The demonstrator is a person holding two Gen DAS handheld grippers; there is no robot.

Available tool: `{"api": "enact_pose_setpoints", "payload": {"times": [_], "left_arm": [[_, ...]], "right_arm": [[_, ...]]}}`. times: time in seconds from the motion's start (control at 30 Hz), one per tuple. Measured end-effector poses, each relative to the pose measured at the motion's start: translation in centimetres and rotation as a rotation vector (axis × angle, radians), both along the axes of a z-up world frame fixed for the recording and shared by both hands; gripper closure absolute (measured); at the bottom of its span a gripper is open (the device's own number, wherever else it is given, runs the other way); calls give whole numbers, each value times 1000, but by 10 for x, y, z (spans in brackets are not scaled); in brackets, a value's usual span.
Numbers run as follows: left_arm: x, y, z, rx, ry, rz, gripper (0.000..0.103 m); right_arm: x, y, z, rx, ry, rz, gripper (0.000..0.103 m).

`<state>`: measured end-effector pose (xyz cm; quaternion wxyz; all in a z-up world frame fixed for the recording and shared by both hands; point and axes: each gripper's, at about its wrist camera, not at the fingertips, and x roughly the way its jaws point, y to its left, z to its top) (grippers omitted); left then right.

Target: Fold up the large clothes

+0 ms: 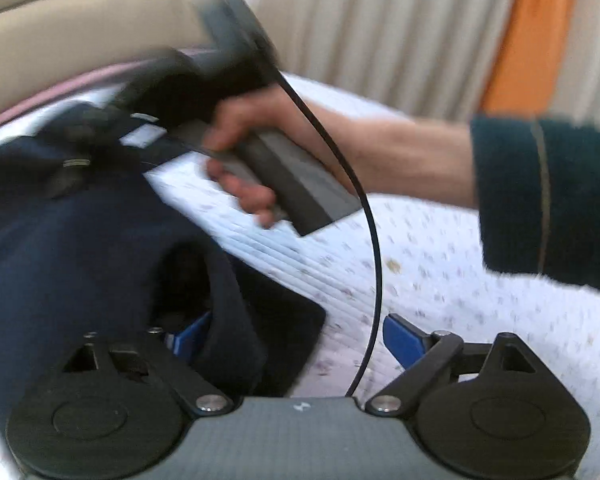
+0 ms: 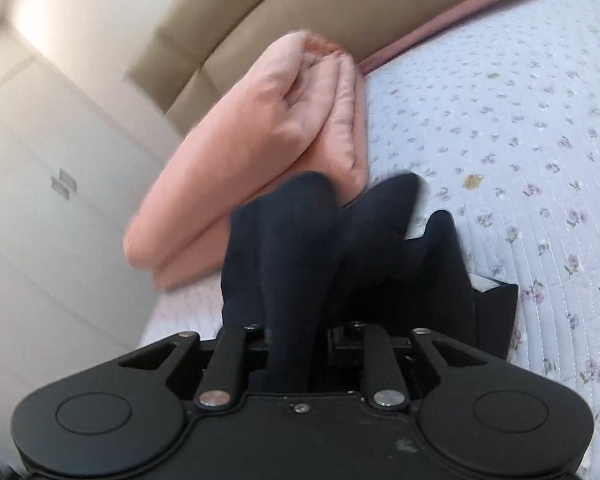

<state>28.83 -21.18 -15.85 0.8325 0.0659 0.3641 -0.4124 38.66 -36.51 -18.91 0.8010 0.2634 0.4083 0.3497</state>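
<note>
the navy garment (image 1: 80,240) is a soft, matte knit, lying bunched on the bed (image 1: 480,280), whose cover is a pale quilt stitched in fine parallel ridges and dotted with small purple flowers. in the left wrist view a dark rounded fold of the cloth drapes over the left gripper's (image 1: 296,338) left blue finger (image 1: 190,338), while the other blue finger (image 1: 402,340) stands bare over the quilt, so the jaws are spread wide. a thin black cable (image 1: 374,240) arcs upward from the grey body. beyond it, the right hand (image 1: 244,148) wraps a blocky grey handle, blurred.

in the right wrist view the right gripper (image 2: 300,344) has its black linkage arms drawn in close, and a thick rope-like fold of the garment (image 2: 292,248) rises from between them; it is pinching that cloth, though the fingertips are hidden under it. behind lies a folded pink quilt (image 2: 260,128), puffy and satin-smooth, against a tan padded headboard (image 2: 228,20).
</note>
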Motion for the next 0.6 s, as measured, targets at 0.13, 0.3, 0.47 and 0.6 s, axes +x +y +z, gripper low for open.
{"api": "enact_pose_setpoints", "payload": {"times": [0.13,0.3,0.47,0.6], "left_arm": [[-9,60,12,-53,-25,186,1],[-10,96,-19,84,45,245,4],[-11,102,-40,128,33,238,5],[-4,96,-54,154,-47,320,6]], "right_arm": [[15,-6,-35,-49,153,-70,77],[6,-27,-57,100,372,-68,34],[-38,-32,-50,64,414,40,16],[-76,-28,-20,21,317,-43,77]]}}
